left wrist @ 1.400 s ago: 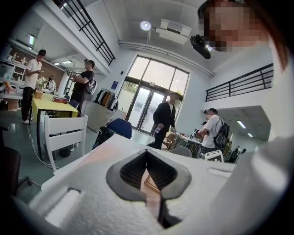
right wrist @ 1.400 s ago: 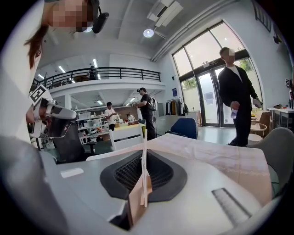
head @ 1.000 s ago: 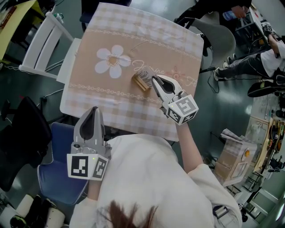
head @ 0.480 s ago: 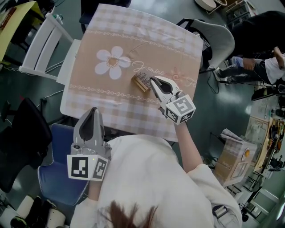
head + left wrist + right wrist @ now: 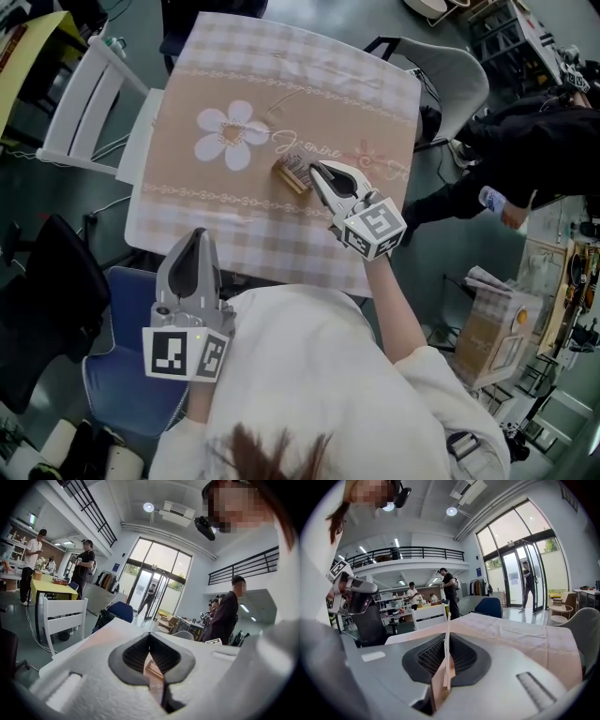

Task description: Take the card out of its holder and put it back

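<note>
Take-out step looks barely begun: right gripper point(image 5: 317, 171) is clamped on the card point(image 5: 447, 639) edge at the tan holder point(image 5: 292, 174) mid-table point(image 5: 234, 66), left gripper point(image 5: 196, 234) idle near, jaws together, so next probably pin holder, then pull card right.

The person wore a cream short-sleeved top point(image 5: 309, 375) and had brown hair point(image 5: 272, 455). The left gripper point(image 5: 197, 231) and the right gripper point(image 5: 317, 171) were pale grey plastic shells tapering to a point. Both were lined with dark ribbed pads point(image 5: 136, 656), and each ended in a white cube point(image 5: 186, 353) printed with black square markers.
</note>
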### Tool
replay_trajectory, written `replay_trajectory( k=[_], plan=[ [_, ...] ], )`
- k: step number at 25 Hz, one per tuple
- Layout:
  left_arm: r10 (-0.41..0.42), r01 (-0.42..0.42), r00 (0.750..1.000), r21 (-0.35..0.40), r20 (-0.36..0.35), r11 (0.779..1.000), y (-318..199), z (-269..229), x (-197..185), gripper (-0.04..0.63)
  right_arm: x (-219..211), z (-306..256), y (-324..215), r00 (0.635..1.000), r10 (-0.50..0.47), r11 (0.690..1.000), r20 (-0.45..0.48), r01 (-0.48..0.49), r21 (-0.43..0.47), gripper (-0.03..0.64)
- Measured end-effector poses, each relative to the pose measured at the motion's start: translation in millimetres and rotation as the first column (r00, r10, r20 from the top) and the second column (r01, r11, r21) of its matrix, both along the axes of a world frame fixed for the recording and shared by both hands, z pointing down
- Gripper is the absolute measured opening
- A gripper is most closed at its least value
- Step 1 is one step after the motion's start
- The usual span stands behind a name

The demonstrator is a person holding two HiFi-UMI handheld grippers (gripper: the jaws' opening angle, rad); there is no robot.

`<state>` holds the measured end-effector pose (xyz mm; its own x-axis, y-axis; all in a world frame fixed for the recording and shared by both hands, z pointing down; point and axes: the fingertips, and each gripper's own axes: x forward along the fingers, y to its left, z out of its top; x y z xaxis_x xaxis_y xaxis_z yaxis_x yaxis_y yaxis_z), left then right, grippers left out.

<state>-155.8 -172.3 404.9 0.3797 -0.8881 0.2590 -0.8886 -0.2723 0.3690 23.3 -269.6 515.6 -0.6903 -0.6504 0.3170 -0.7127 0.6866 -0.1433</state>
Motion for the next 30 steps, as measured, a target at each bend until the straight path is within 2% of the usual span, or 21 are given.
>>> replay_trajectory(
  k=[8,17,30],
  plan=[
    [-0.013,0.013,1.0,0.003,0.003,1.0,1.9,-1.8,-5.2,0.0,-14.4,29.4,7.3,0.993,-0.054,0.998,-0.104,0.051,-0.035,0.014],
    [-0.008,0.008,1.0,0.006,-0.003,1.0,1.6,-1.0,-2.6,0.0,-8.8,32.7,3.8,0.998,-0.037,0.999,-0.055,0.035,-0.038,0.014],
    [-0.012,0.012,1.0,0.011,0.005,1.0,3.0,-3.2,-5.1,0.0,-7.2,32.5,1.3,0.999,-0.017,0.998,-0.051,0.015,-0.054,0.017]
  ],
)
